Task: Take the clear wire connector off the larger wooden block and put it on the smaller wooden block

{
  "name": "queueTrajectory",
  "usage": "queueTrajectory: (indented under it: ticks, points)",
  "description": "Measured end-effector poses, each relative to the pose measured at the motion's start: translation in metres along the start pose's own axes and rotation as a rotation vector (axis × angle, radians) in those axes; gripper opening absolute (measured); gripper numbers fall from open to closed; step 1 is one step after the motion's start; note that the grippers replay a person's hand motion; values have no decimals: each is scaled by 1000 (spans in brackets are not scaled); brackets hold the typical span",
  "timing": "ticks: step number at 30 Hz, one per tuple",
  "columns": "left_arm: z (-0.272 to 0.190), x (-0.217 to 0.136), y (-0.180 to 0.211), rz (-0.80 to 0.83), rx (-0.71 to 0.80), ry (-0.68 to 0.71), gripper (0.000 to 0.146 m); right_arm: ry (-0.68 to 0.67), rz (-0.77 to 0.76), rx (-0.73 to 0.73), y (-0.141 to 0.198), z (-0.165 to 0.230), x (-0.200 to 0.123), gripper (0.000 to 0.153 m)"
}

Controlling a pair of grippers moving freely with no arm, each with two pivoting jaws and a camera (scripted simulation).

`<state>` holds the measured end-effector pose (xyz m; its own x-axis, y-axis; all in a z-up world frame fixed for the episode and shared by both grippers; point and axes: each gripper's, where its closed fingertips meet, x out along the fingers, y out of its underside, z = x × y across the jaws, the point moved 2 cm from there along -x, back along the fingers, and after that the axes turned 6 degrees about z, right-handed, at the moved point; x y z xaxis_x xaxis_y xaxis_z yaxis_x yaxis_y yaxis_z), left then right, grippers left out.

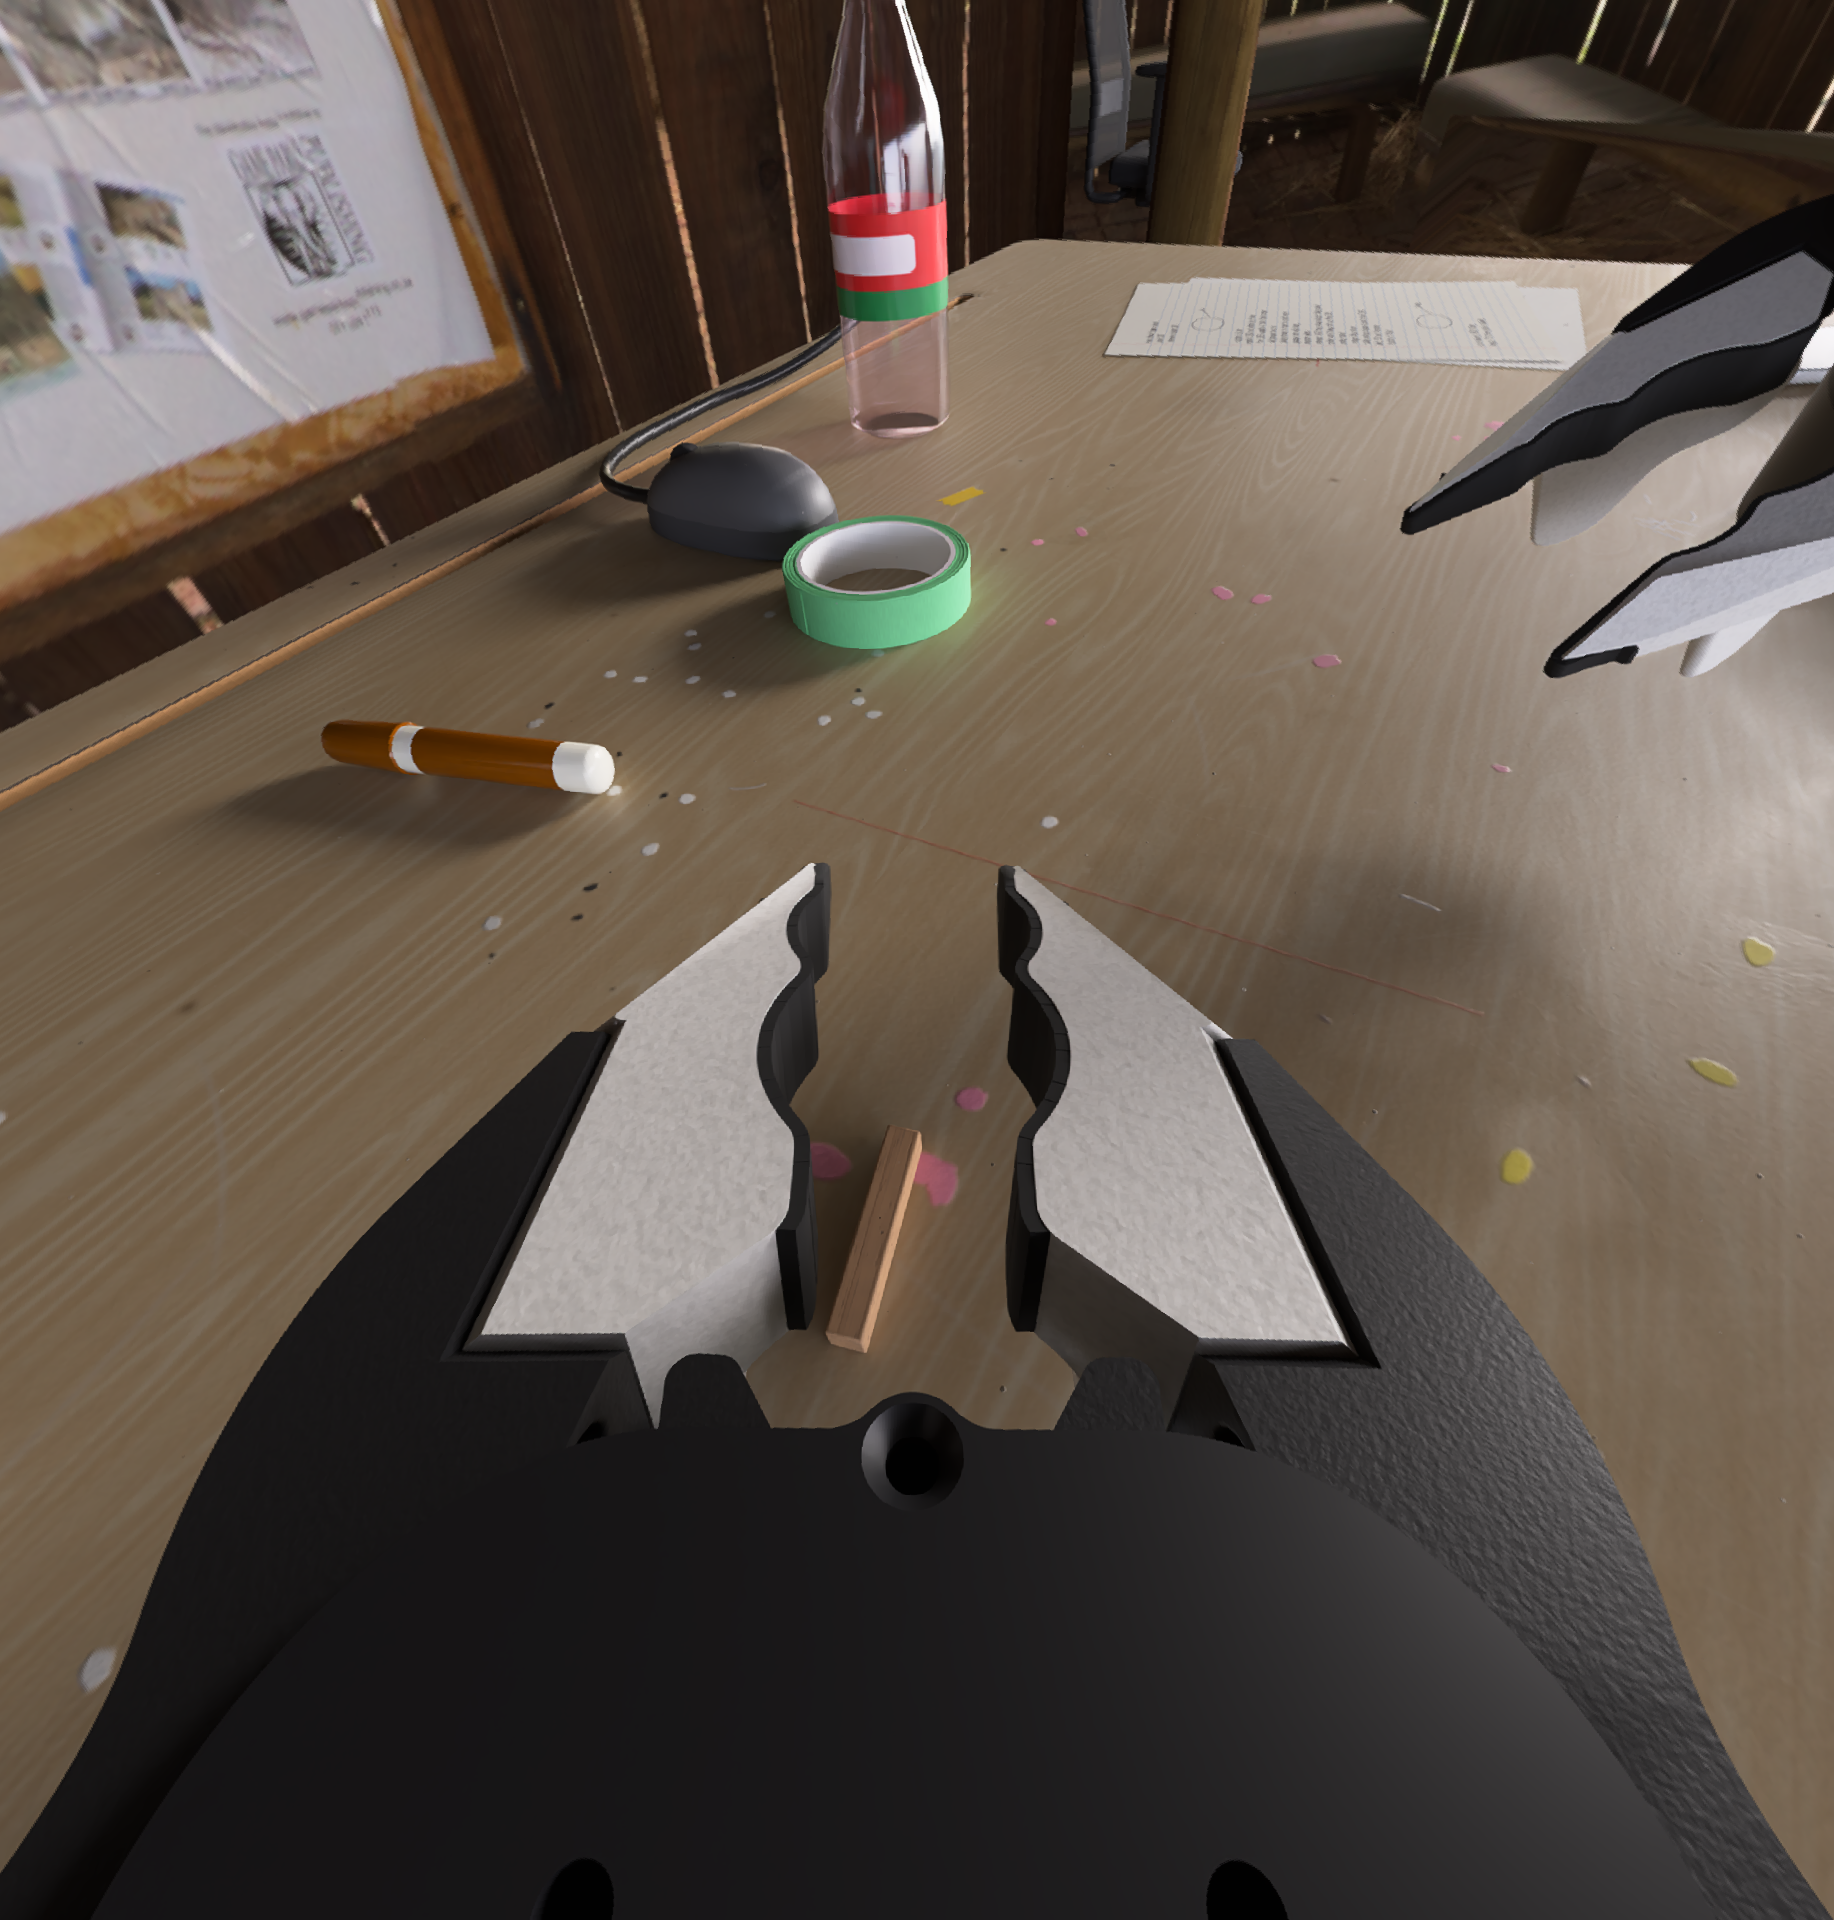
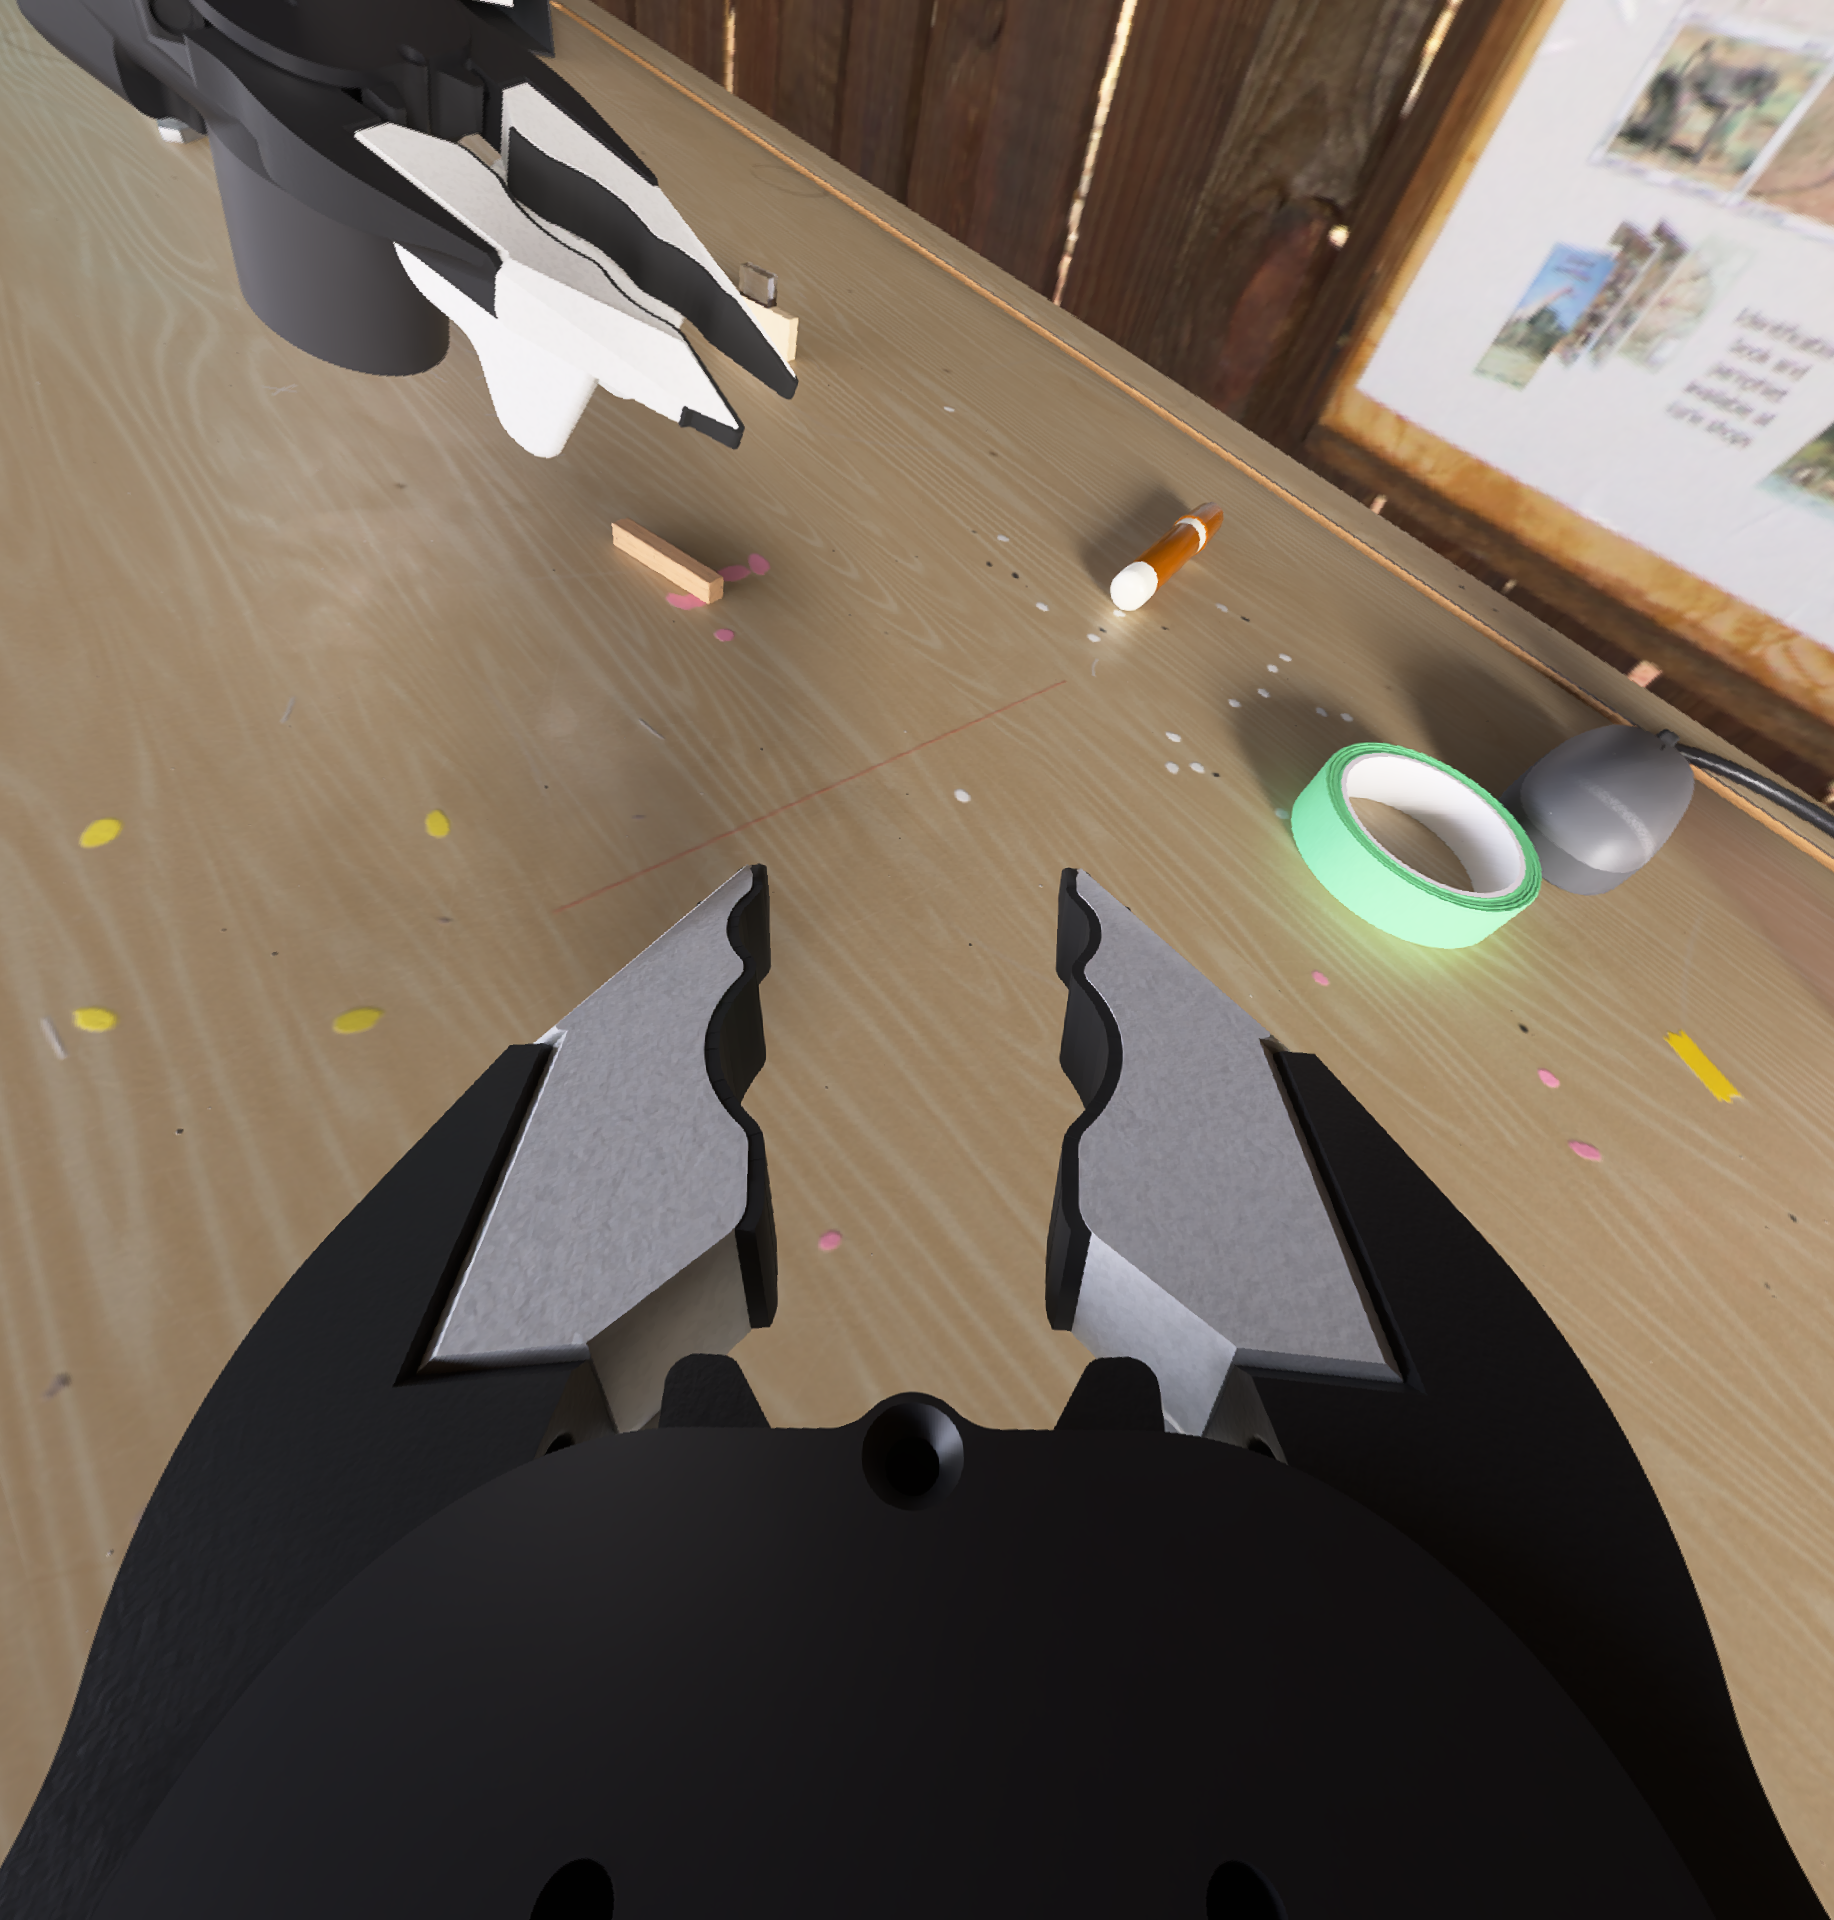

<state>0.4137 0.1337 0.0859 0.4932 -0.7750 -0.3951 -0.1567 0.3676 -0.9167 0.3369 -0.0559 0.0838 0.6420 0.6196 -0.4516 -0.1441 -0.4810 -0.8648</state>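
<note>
Left tongs (image 1: 914, 883): jaws moderately apart, nothing between them. Right tongs (image 2: 913, 883): jaws apart, a little wider, also empty. Both hang above the table (image 2: 269, 727); neither touches any object.

Task items, right wrist view: clear wire connector (image 2: 758, 283) sits in the upper middle of the frame, a small grey-clear piece on top of a pale wooden block (image 2: 783, 330). Most of that block is hidden behind the left tongs' fingers, so its size can't be confirmed; judged to be the larger block. A slim wooden stick (image 2: 667, 562), taken as the smaller block, lies apart from it, below in the frame among pink spots. In the left wrist view the same stick (image 1: 875, 1238) appears low centre, under the gap between the fingers; connector not in view there.

Risks, as judgement:
- Connector is small and transparent. An off-centre closure could flick it off the block or squeeze it out sideways.
- Fingers closing too low would catch the block too and lift or tip it.
- The stick's top face is narrow; a release slightly off-axis or from height would likely let the connector roll off.
- The stick looks light; contact on descent could skid it.
- Orange marker (image 2: 1167, 556) and green tape roll (image 2: 1417, 847) are well clear; little collision risk.
</note>
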Motion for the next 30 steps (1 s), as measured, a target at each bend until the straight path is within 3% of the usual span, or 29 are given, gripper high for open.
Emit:
queueTrajectory:
  ticks: [5, 16, 21, 23, 25, 30]
  points:
    - [-4, 1, -1, -3, 24, -2, 47, 4, 0, 0, 0, 0, 0, 55]
    - [-14, 0, -5, -9, 26, 60, 49, 5, -6, -6, -1, 1, -1, 54]
    - [32, -50, -63, -72, 105, -77, 56, 18, -28, 28, -2, -6, -3, 52]
    - [73, -73, -76, 39, 42, -108, 56, 19, -41, 44, -3, -9, -5, 51]
    - [113, -89, -66, 259, -46, -97, 56, 19, -46, 49, -3, -10, -6, 50]
    - [193, -97, 8, 781, -103, -116, 57, 18, -28, 13, -2, -6, -4, 50]
